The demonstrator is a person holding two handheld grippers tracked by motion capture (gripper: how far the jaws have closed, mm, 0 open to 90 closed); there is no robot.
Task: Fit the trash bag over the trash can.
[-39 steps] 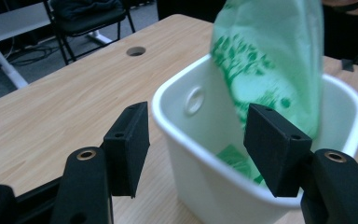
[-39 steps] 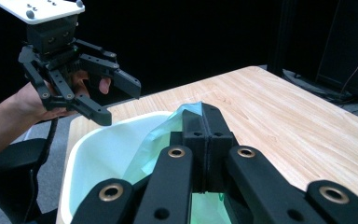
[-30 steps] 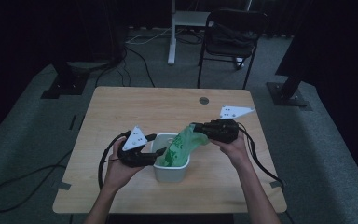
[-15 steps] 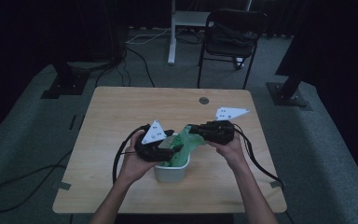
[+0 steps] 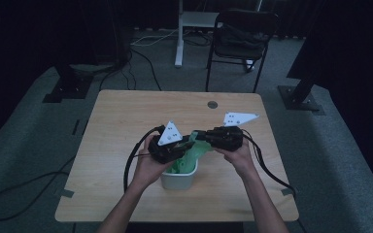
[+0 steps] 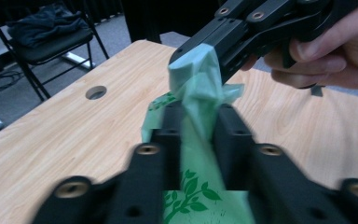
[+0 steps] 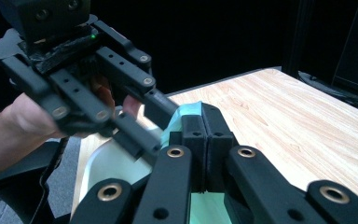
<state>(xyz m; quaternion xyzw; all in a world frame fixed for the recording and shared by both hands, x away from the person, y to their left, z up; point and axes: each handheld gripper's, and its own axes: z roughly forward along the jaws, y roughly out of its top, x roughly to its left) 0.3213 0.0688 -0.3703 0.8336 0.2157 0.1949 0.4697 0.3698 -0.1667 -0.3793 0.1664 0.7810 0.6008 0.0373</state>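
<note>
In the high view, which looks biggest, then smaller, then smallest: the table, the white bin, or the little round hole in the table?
1. The table looks by far the biggest.
2. The white bin comes next.
3. The round hole looks smallest. It lies farther from the camera, but the gap is too big for that to matter.

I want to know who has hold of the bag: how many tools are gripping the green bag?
2. The right tool is shut on the green bag's top corner; the left tool, jaws just closing, pinches it right below, over the white bin.

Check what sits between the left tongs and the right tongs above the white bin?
A bunched stretch of green bag, gripped by the right tongs and closing left tongs, over the white bin; clearest in the left gripper view.
</note>
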